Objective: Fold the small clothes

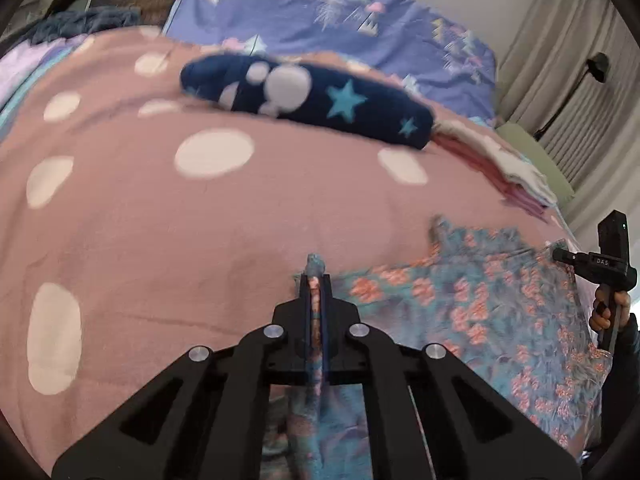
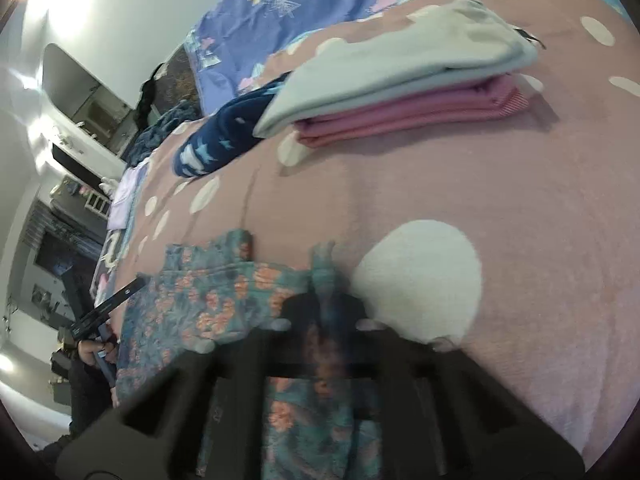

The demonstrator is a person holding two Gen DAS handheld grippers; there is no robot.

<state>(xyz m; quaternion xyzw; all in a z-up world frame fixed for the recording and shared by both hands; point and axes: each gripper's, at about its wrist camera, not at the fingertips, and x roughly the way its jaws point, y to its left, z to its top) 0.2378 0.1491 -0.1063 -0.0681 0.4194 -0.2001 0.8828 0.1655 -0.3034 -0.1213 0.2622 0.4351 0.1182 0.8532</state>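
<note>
A: Where's the floral garment (image 1: pixel 480 312)?

B: On the pink blanket (image 1: pixel 200 240), nearer me than the folded stack (image 2: pixel 400 92). I've got left gripper (image 1: pixel 317 276) and right gripper (image 2: pixel 325 280) each pinching a far corner; the edge runs sideways between them.

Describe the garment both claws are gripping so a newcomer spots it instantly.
On the pink blanket with white dots, look at the near edge. The floral garment lies there, pinched by both claws. It alone has a teal and coral flower print; the folded clothes beyond are plain or navy with stars.

white letters "das" — on the right gripper (image 1: pixel 560 255) body.
</note>
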